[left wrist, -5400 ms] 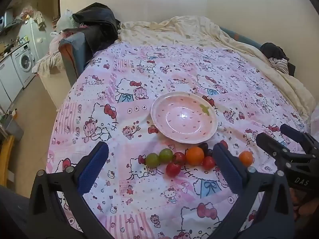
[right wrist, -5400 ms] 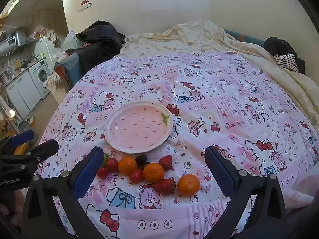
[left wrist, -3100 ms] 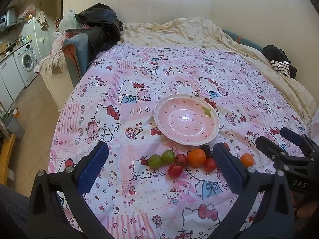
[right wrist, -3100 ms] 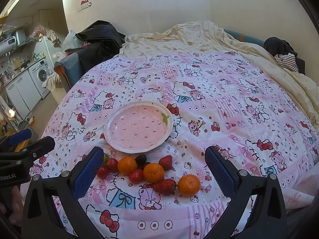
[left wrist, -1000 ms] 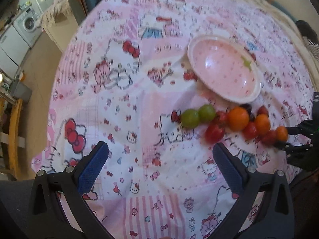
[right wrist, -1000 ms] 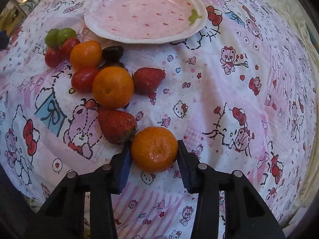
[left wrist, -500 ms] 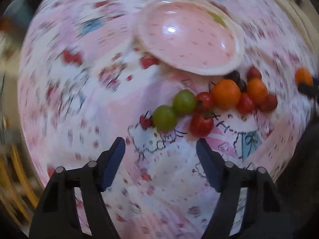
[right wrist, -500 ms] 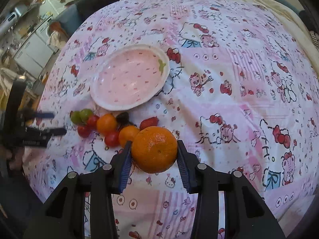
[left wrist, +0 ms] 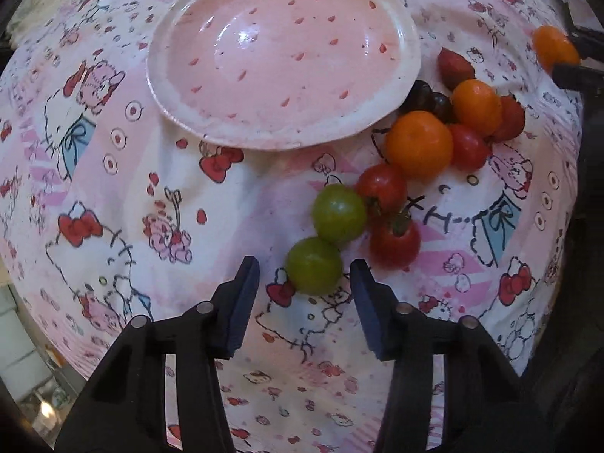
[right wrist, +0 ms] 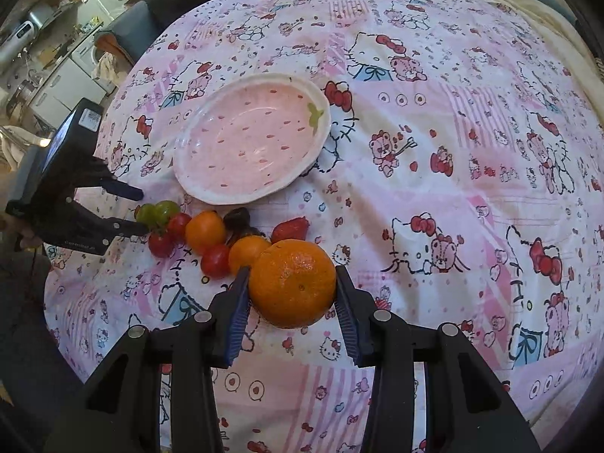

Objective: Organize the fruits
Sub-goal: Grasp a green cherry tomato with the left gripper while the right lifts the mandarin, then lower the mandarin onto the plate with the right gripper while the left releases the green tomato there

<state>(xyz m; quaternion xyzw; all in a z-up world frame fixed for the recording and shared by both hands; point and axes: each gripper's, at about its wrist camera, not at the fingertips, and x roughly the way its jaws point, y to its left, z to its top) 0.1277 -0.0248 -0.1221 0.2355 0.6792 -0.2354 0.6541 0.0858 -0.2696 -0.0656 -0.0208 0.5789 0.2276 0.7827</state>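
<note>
Left wrist view: jaws of left gripper (left wrist: 304, 294) closing around nearest green tomato (left wrist: 314, 265), one pad on each side, neither pressing yet, left gap wider than right. Risk, judged: off-centre squeeze nudging that round, smooth fruit sideways on soft cartoon-print bedspread (left wrist: 113, 196), or rolling it into second green tomato (left wrist: 338, 211), touching just behind. Red cherry tomato (left wrist: 394, 239) close beside right pad, stem up; likely to be clipped or dragged along. Too hard a pinch could split thin skin. Pink strawberry plate (left wrist: 409, 47) empty, just beyond fruit cluster, its near rim raised above cloth; a low carry could catch that rim. Open cloth left of gripper, crowded fruit to right, so room for retreat lies left and upward.

Right wrist view: jaws of right gripper (right wrist: 292, 304) clamped on large mandarin (right wrist: 292, 283), held clear above bedspread, pads gripping its flanks. Risk, judged: hold sits near widest part of a rounded peel, so a tilt or jolt could let it slip forward onto strawberry (right wrist: 290, 228) and smaller oranges (right wrist: 205, 230) below. Path to plate passes over that cluster, with left gripper low at cluster's far end; both tools heading plateward together could collide. Wide bare cloth to right; bed edge falls away toward kitchen at left, a bad way for any rolling fruit.
</note>
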